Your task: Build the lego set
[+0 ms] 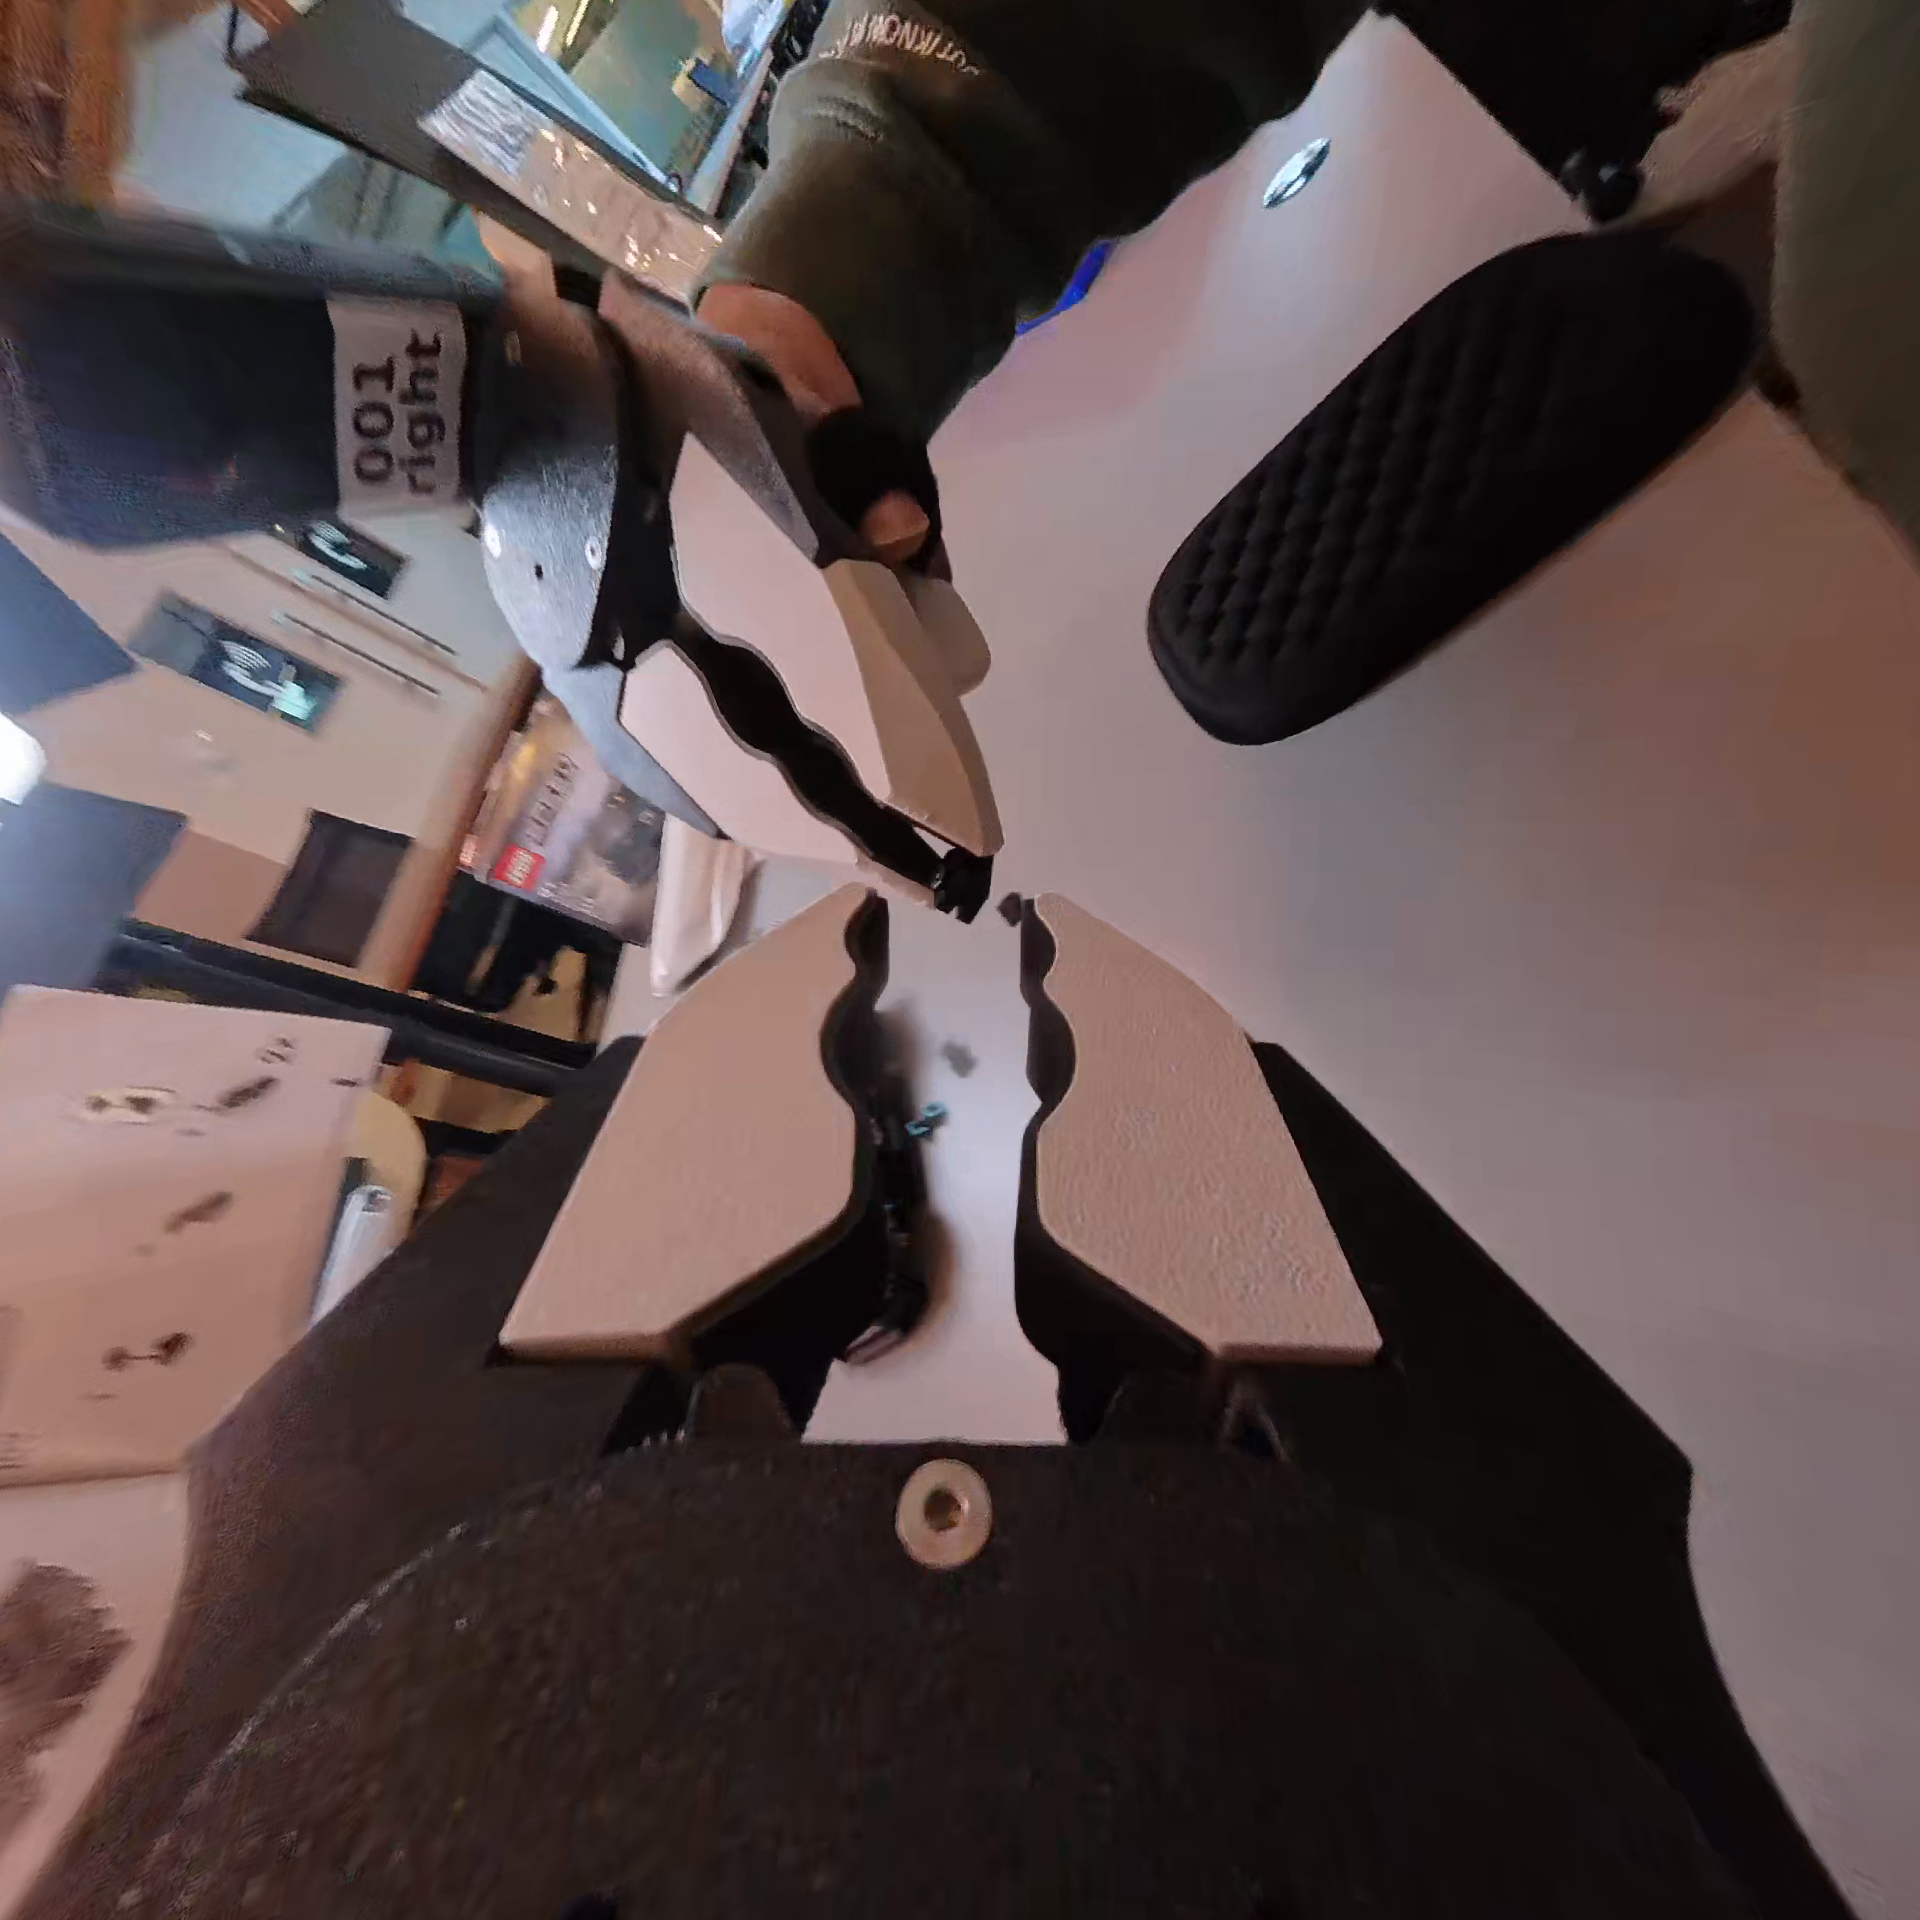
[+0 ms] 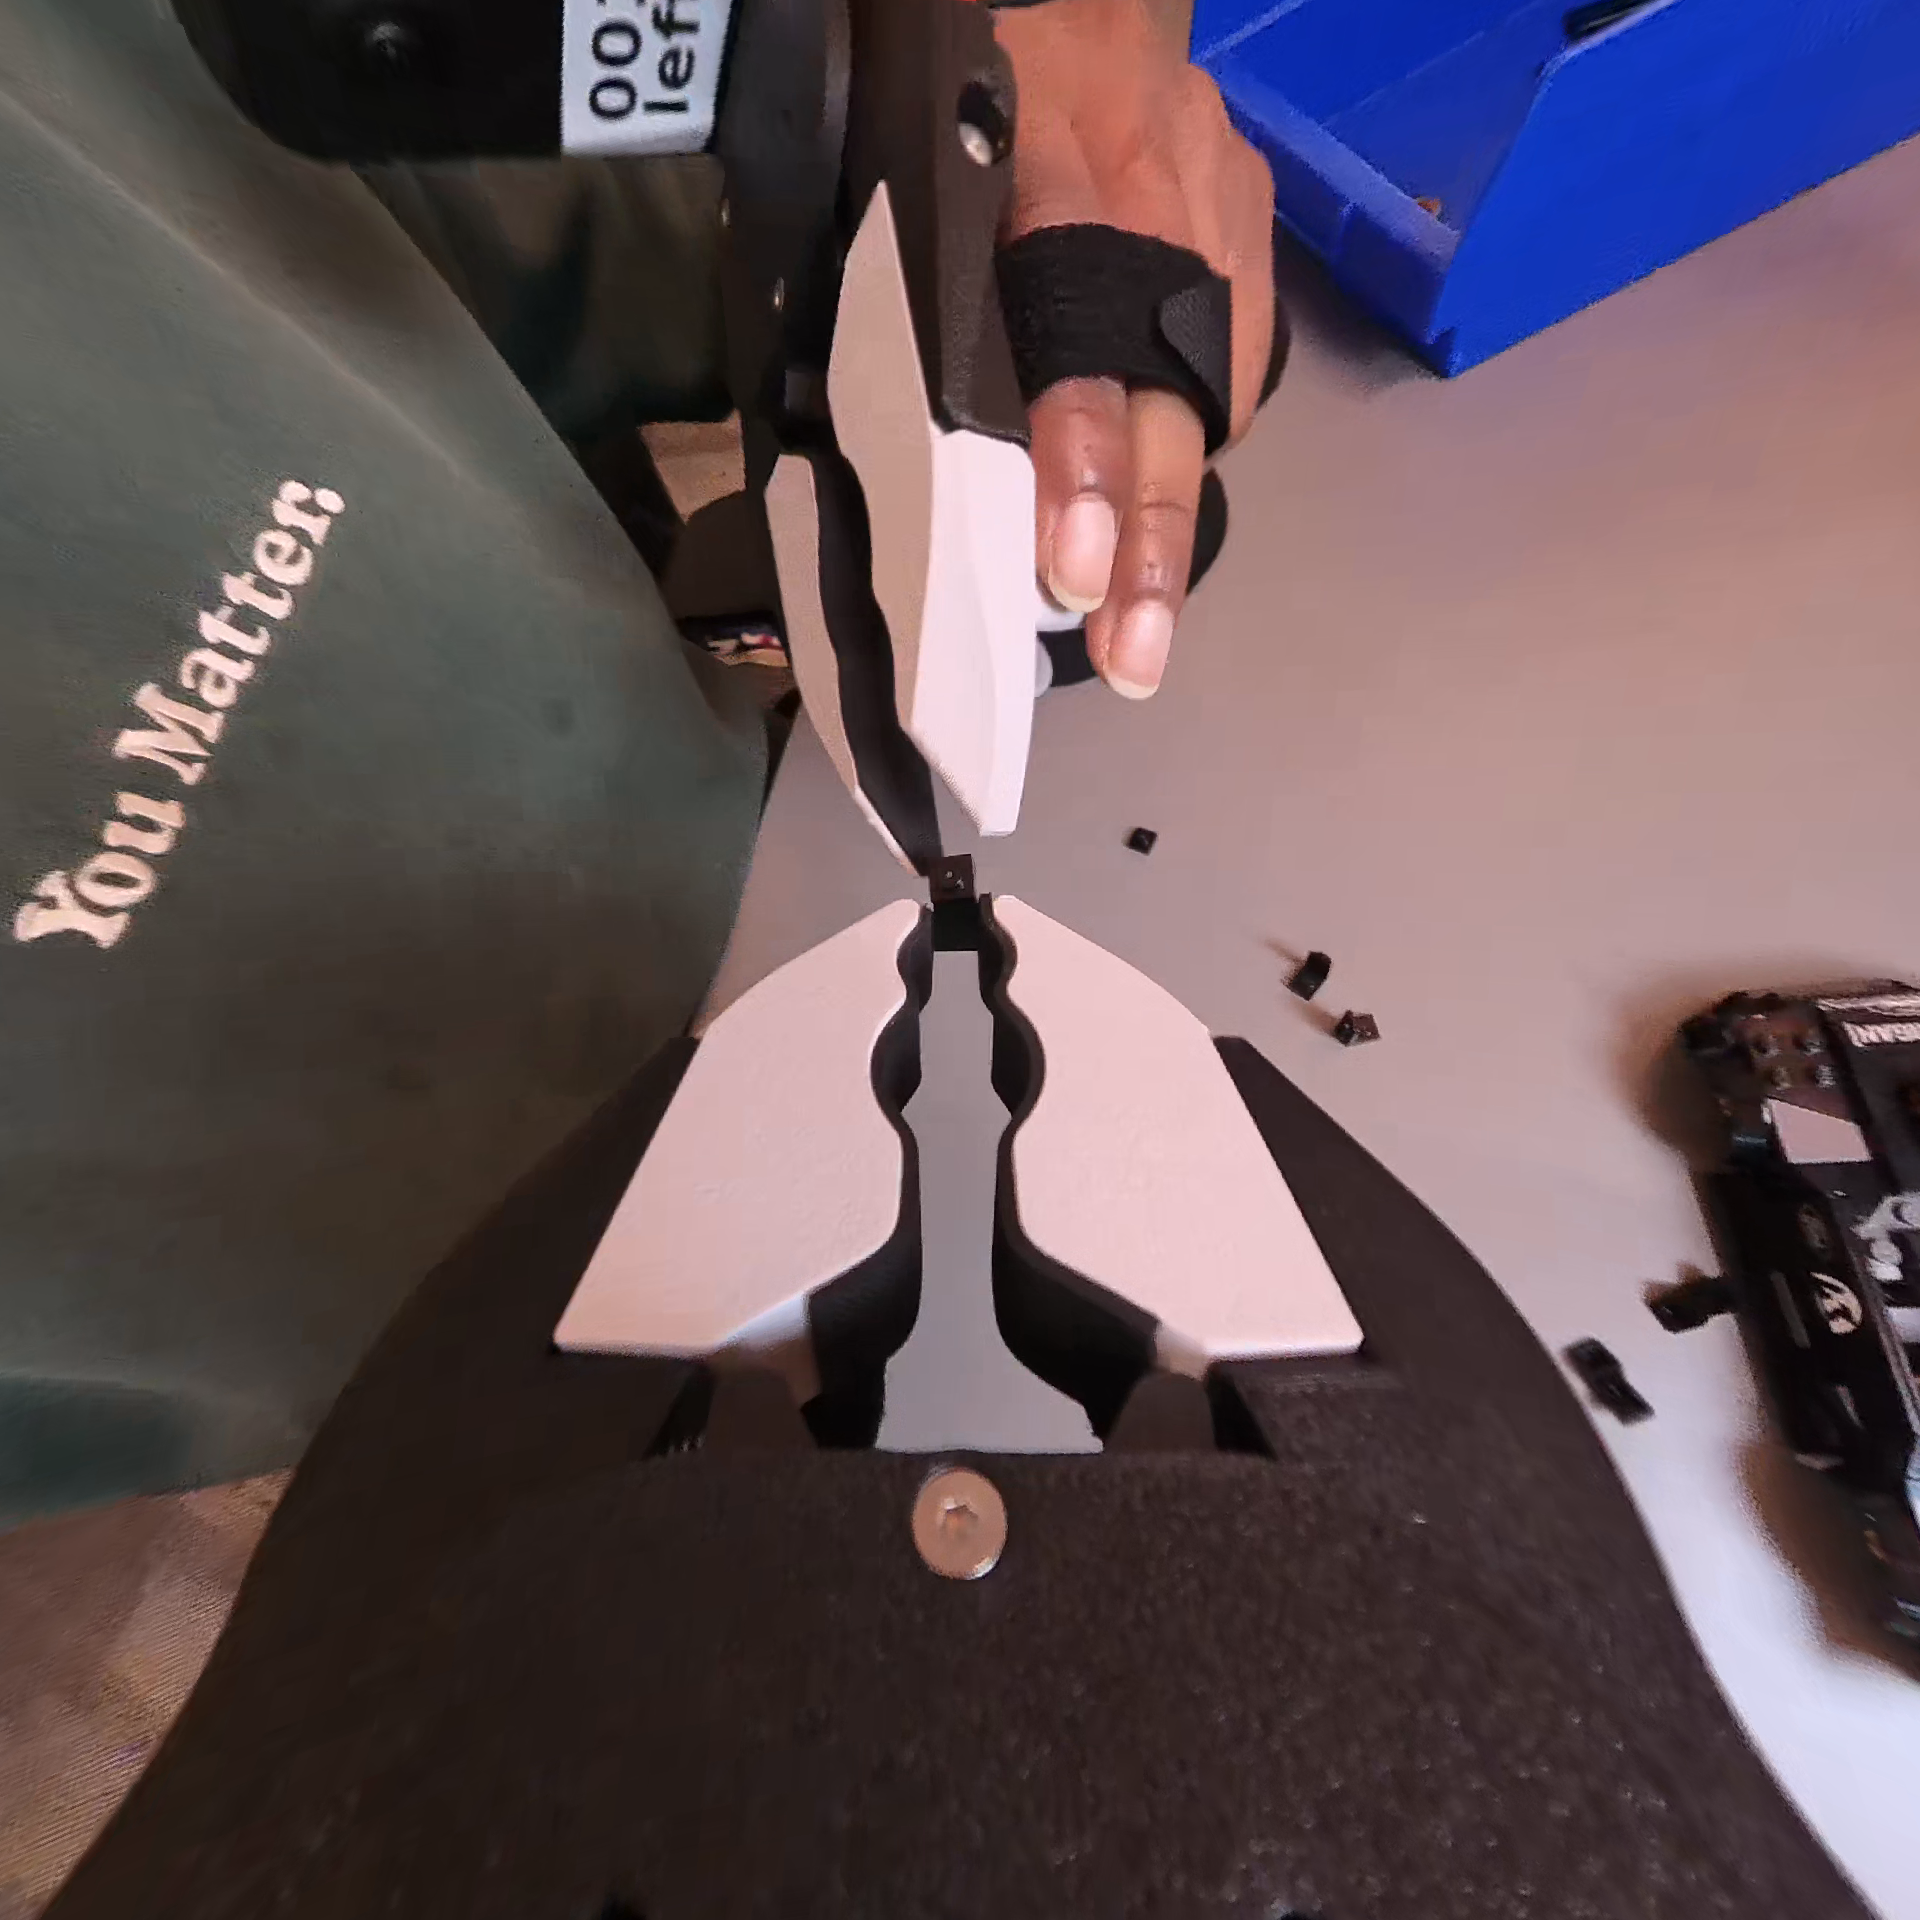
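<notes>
Right wrist view: small black lego piece point(image 2: 953, 921) between jaws.

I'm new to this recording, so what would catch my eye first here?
The right hand-held gripper pinches a small black lego piece at centre frame, tip to tip with the open left hand-held gripper. At the right edge of the right wrist view lies a dark half-built model on the white table, loose black pieces beside it, a blue bin behind.
</notes>
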Tool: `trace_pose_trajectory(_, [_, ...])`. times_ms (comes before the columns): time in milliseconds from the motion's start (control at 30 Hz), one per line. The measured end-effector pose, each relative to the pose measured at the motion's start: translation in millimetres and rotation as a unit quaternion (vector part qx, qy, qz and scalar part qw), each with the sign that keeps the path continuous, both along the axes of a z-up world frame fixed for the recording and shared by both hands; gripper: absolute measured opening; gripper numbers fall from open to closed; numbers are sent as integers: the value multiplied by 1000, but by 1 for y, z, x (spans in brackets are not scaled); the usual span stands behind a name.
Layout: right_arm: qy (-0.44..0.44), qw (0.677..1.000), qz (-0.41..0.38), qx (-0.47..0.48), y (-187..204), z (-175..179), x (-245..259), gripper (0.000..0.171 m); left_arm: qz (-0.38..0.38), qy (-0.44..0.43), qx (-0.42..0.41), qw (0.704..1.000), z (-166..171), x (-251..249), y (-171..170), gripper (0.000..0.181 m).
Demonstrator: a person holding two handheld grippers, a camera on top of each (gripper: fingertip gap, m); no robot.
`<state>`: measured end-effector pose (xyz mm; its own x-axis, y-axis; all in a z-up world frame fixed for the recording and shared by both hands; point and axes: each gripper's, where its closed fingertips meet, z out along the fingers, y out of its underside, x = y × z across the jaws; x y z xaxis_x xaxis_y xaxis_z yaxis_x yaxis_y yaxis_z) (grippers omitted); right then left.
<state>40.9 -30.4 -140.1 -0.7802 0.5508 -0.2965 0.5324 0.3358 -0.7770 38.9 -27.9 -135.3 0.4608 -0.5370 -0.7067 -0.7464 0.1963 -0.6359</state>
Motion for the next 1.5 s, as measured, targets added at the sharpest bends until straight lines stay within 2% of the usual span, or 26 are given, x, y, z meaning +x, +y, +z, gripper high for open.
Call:
trace_pose_trajectory(367, [-32,998,16,-49,-11,7,2,8,-15,72,31,997,4,5,-4,11])
trace_pose_trajectory(733, [-105,990,13,-90,-16,-2,4,8,-20,80,9,997,-6,5,-7,11])
trace_pose_trajectory(1033, [-114,985,-5,-132,-17,2,-2,8,-6,-7,-46,999,-6,0,-9,9])
trace_pose_trajectory(1333, [-110,984,-13,-140,-18,0,-2,8,-16,-20,-55,998,-8,1,-11,9])
trace_pose_trajectory(1433, [-77,986,-43,-139,-8,1,-11,8,9,-97,-60,993,-5,-8,-3,10])
trace_pose_trajectory(1467, [-58,989,-54,-125,-4,1,-13,8,18,-127,-79,989,-7,-12,-1,23])
trace_pose_trajectory(1500, [-34,991,-64,-112,0,1,-16,8,26,-172,-99,980,-6,-16,1,28])
